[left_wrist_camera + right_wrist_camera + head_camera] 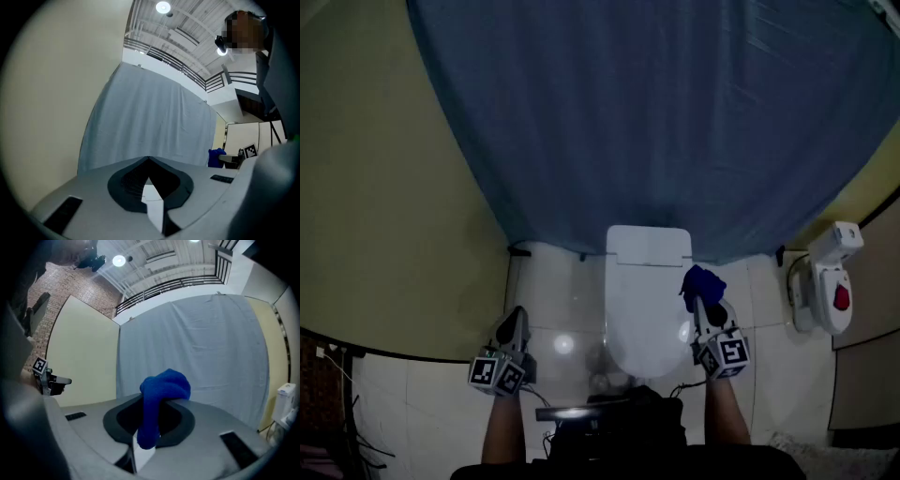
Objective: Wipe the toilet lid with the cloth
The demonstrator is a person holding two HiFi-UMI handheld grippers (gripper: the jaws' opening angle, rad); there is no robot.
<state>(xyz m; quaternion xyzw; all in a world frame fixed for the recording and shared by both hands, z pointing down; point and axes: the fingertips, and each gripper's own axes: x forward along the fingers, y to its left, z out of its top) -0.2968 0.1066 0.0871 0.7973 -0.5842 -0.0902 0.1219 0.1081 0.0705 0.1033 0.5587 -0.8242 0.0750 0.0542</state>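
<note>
**A:** Where's the cloth [703, 280] just now?

**B:** It's bunched in the right gripper [701, 302], whose jaws are clamped on it. The blue wad sits over the right edge of the toilet lid [645, 314]. I can't tell whether it touches the lid.

**A:** Why hold it in a lump?

**B:** My guess is that a thick pad sticks out past the jaw tips, so fabric meets the lid and not the jaws.

**A:** And the lid itself?

**B:** It's down and white, in front of the cistern [648, 246], which backs onto the blue curtain [656, 112].

**A:** What's the left gripper [517, 317] doing?

**B:** It's left of the toilet and well apart from it, over the floor tiles [558, 309]. Its jaws are together on nothing. I'd say it's parked there to leave the lid free for the sweep.

**A:** So has any wiping been done?

**B:** It looks barely started, if at all. The cloth needs pressing flat onto the lid.
</note>
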